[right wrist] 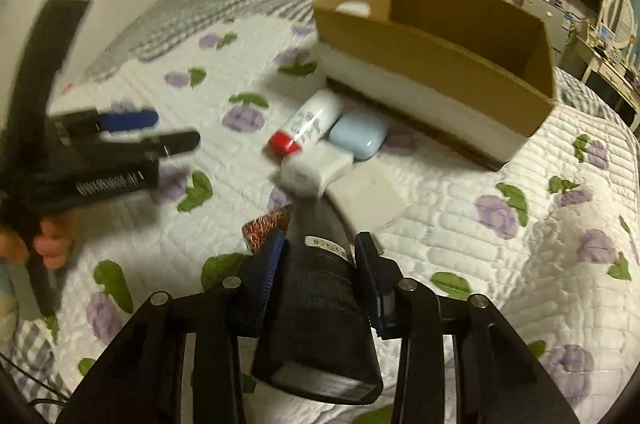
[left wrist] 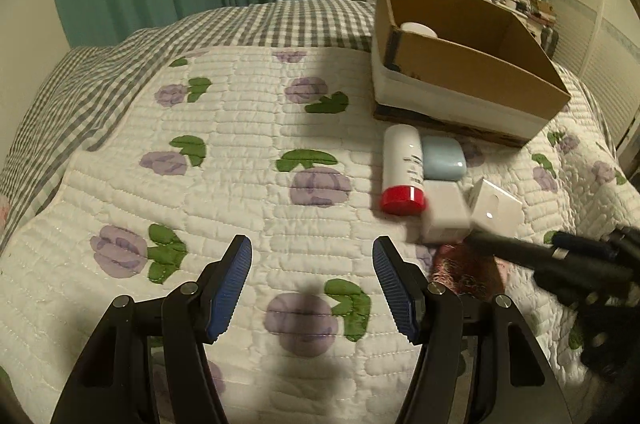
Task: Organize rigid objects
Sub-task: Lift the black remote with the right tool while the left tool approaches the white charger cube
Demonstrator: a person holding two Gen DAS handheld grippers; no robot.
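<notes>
The black bottle [right wrist: 320, 308] sits clamped between your right gripper [right wrist: 320, 256]'s pads, low over the quilt [left wrist: 240, 143] near its right edge; your left gripper [left wrist: 312, 276] to its left hangs spread and empty. Swinging toward the cardboard box [right wrist: 440, 71] at the far right corner, the bottle's tip could knock the white blocks [right wrist: 316, 167] or slip sideways.

Left gripper [left wrist: 312, 280]: 2 blue-padded fingers spread wide, nothing between them. Right gripper [right wrist: 318, 260]: fingers clamped on a black object [right wrist: 320, 304].
</notes>
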